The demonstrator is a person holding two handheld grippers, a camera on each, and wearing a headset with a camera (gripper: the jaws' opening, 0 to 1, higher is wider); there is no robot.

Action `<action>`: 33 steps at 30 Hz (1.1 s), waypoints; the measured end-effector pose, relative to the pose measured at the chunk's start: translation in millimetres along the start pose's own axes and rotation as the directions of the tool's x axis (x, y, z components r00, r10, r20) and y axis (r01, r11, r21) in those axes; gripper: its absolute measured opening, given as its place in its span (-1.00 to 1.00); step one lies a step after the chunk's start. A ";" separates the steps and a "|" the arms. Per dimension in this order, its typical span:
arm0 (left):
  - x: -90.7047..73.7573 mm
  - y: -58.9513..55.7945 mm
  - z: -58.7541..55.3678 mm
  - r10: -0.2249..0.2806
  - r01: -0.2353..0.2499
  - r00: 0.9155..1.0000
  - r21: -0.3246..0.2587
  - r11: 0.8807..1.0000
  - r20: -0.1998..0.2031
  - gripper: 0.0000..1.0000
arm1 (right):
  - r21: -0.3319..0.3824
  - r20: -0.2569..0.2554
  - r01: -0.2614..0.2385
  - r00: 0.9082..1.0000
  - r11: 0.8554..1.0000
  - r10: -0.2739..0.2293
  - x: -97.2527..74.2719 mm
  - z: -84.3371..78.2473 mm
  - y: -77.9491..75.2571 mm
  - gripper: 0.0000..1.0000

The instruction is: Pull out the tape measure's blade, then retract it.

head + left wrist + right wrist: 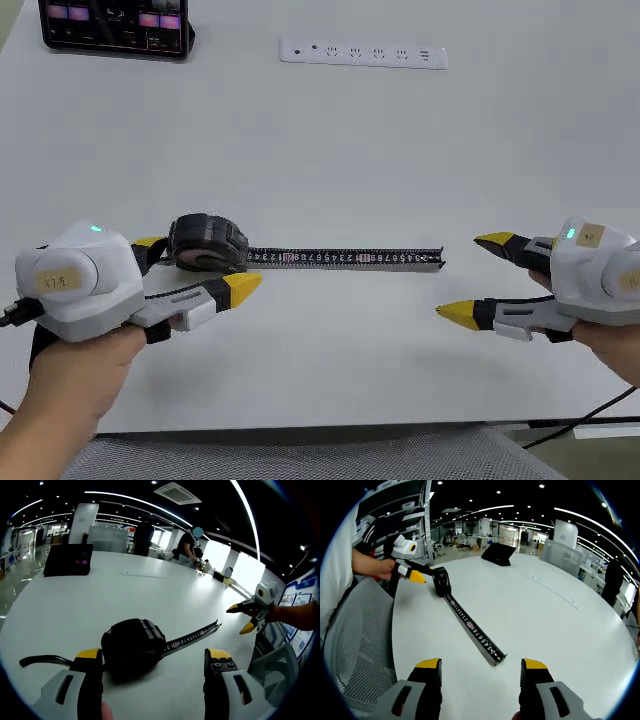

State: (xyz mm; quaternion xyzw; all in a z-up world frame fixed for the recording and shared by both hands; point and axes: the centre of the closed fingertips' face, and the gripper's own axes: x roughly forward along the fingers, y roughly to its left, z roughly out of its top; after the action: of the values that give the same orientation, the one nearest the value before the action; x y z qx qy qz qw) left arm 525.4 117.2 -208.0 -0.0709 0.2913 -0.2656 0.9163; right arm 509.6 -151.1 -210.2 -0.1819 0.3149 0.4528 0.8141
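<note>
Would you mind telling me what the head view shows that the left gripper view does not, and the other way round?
Head view: the green light on the left gripper and a black cable at lower right. Left gripper view: people across the room, ceiling lights, and a black strap beside the tape measure. Both: the tape measure with its blade pulled out, the open right gripper and the tablet.

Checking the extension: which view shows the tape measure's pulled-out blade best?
Head view: the black numbered tape blade lies whole and side-on. Right gripper view shows it slanting away; left gripper view foreshortens it.
</note>
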 end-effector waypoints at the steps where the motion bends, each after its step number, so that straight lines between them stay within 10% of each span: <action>1: 0.2 0.0 -0.2 0.002 -0.002 1.000 0.002 1.000 -0.001 0.60 | -0.008 -0.007 -0.003 1.000 1.000 0.003 0.7 -1.1 -1.1 0.22; 33: 18.2 9.9 0.3 0.158 -0.158 0.987 -0.051 0.986 0.000 0.56 | -0.156 -0.144 -0.143 0.982 0.977 0.120 17.1 -10.2 -30.0 -0.15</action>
State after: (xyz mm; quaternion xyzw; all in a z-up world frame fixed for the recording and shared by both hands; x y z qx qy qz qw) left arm 542.5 116.0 -219.5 -0.0714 0.3010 -0.1845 0.9329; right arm 538.3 -162.1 -229.0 -0.2574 0.3413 0.5171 0.7415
